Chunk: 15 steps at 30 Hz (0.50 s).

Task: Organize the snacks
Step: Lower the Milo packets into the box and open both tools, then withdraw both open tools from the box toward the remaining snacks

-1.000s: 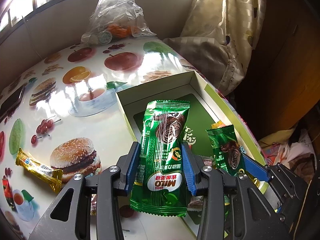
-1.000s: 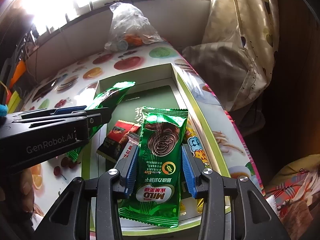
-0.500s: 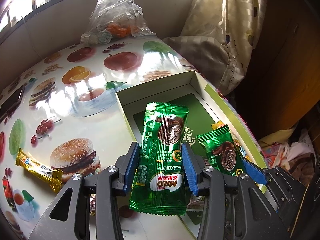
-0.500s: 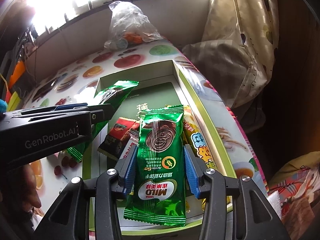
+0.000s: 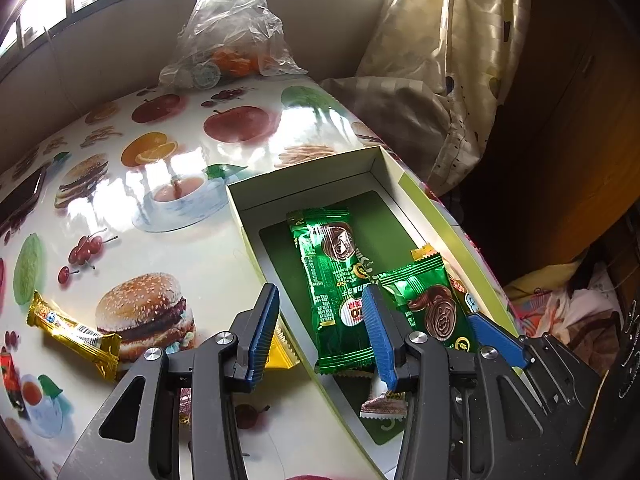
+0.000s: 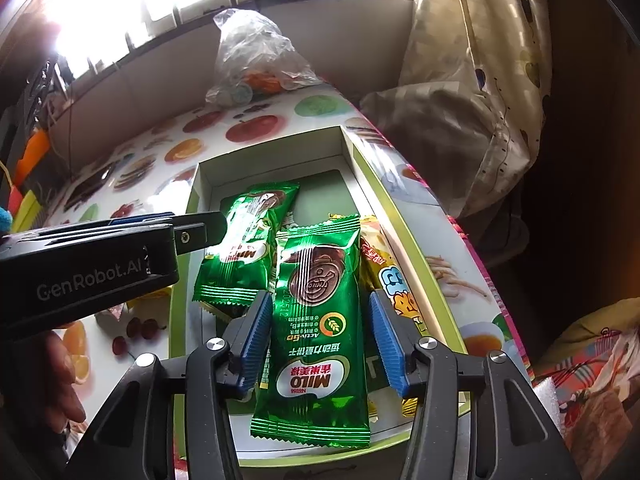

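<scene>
- Your left tool (image 5: 320, 332) stands part open with nothing between its pads; the green wafer pack (image 5: 334, 280) it hangs over lies flat on the floor of the box (image 5: 304, 180).
- Your right tool (image 6: 318, 340) is opening. Its own green pack (image 6: 316, 316) lies between the pads, but they no longer press it, and it rests on the other snacks in the box.
- Judging by the crinkled foil, these packs are light, soft-skinned and slippery, with a brittle biscuit inside. Take one across its narrow width near the middle and squeeze gently, or it may slide out or crack.
- The left view alone shows what is outside the box: a gold bar (image 5: 74, 330) lying on the bench (image 5: 192, 264) near the printed burger, apart from the box, and another yellow wrapper (image 5: 280, 356) just behind the left pad. These look like the next pickups.
- The right view alone shows the yellow packet (image 6: 394, 284) along the box's right wall, partly under the green pack, and your hand (image 6: 60, 376) behind the left tool.
</scene>
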Each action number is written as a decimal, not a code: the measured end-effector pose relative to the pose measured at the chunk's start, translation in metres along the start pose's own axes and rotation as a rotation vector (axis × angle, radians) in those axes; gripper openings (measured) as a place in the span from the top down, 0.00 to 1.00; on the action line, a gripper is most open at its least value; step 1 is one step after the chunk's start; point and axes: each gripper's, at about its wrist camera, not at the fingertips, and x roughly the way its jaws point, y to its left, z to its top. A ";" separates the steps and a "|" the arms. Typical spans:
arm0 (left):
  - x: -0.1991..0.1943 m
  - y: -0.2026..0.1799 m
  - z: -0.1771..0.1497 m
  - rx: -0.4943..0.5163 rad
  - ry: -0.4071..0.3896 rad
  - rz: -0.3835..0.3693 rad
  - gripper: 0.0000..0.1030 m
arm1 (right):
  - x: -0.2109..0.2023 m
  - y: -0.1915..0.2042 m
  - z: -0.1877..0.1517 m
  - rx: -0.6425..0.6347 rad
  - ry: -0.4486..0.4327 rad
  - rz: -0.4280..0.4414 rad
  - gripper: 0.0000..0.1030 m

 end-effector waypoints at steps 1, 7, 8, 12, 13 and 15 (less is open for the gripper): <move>-0.002 0.000 0.000 0.001 -0.003 -0.001 0.57 | -0.001 0.000 0.000 0.001 -0.002 -0.002 0.50; -0.017 0.001 -0.002 0.007 -0.033 -0.003 0.57 | -0.008 0.001 0.001 0.007 -0.017 -0.008 0.48; -0.020 0.002 -0.003 0.006 -0.041 0.001 0.57 | -0.009 0.001 0.001 0.008 -0.019 -0.009 0.48; -0.033 0.004 -0.006 0.005 -0.065 -0.005 0.57 | -0.017 0.005 0.000 0.002 -0.033 -0.013 0.48; -0.037 0.004 -0.007 0.005 -0.070 -0.003 0.57 | -0.019 0.006 0.000 0.001 -0.037 -0.012 0.48; -0.044 0.005 -0.010 0.006 -0.087 0.002 0.57 | -0.023 0.008 0.000 0.001 -0.045 -0.015 0.48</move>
